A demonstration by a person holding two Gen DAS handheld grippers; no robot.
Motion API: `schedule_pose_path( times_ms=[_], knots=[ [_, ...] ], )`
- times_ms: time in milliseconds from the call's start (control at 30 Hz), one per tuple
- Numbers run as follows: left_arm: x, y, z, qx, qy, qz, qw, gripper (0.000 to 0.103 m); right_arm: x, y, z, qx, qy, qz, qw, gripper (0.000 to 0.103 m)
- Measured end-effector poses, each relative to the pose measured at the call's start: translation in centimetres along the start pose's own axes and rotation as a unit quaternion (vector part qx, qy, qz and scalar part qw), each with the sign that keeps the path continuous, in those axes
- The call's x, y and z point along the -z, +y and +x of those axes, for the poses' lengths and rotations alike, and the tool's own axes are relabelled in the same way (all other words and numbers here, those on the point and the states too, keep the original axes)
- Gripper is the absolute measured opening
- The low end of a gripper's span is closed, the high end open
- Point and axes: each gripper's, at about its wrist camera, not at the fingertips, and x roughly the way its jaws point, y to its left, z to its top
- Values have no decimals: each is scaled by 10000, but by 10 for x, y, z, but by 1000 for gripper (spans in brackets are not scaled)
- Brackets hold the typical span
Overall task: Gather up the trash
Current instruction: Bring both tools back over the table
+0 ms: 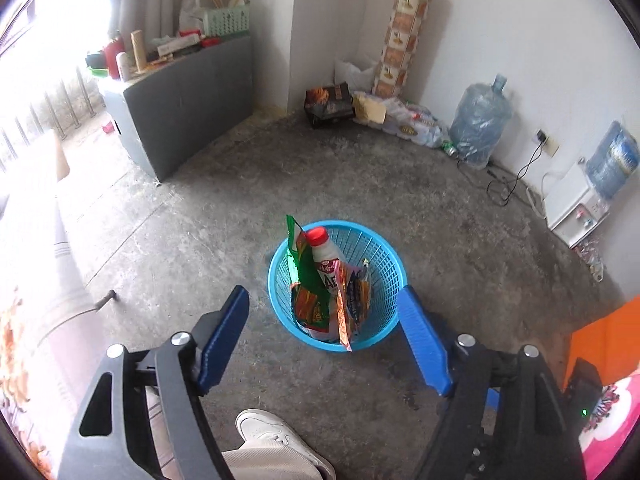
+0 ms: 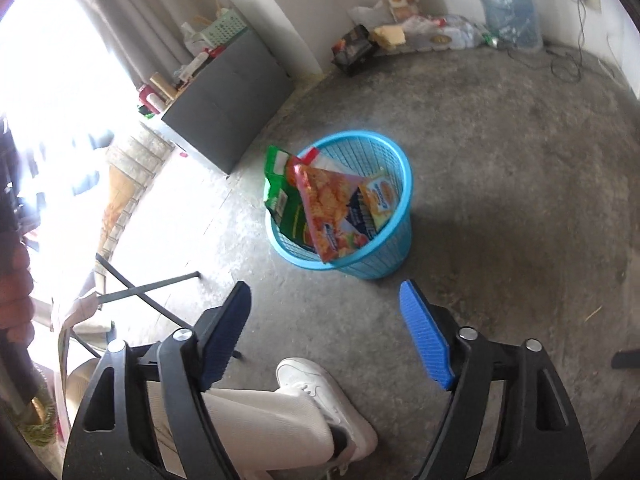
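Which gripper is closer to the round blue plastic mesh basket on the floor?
Left. The left gripper, open, hangs directly over the round blue plastic mesh basket; the right gripper, also open, sits back from it over bare floor.

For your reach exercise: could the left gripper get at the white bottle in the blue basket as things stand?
Probably yes. The left gripper is open and empty above the basket, and the bottle sticks up with its red cap clear, though snack wrappers crowd its lower body.

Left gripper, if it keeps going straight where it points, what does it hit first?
Probably the snack wrappers sticking out of the blue basket; the open left gripper frames them. Depth is unclear.
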Motion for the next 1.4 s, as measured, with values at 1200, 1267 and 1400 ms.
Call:
schedule_pose_path(
  times_ms=[1200,1267,1400],
  knots=[
    [228,292,-304,-2032,-1425,-2562,9342,82,5,271,-79,-1360,-420,-2984,9438,95],
    [238,299,-306,-2106,-1435,-2620,9308,82,6,288,-66,-1637,25,-2867,9439,95],
    [250,318,-303,-2029,-1443,-2790,9274,82,7,316,-39,-2147,889,-2628,9364,93]
  ],
)
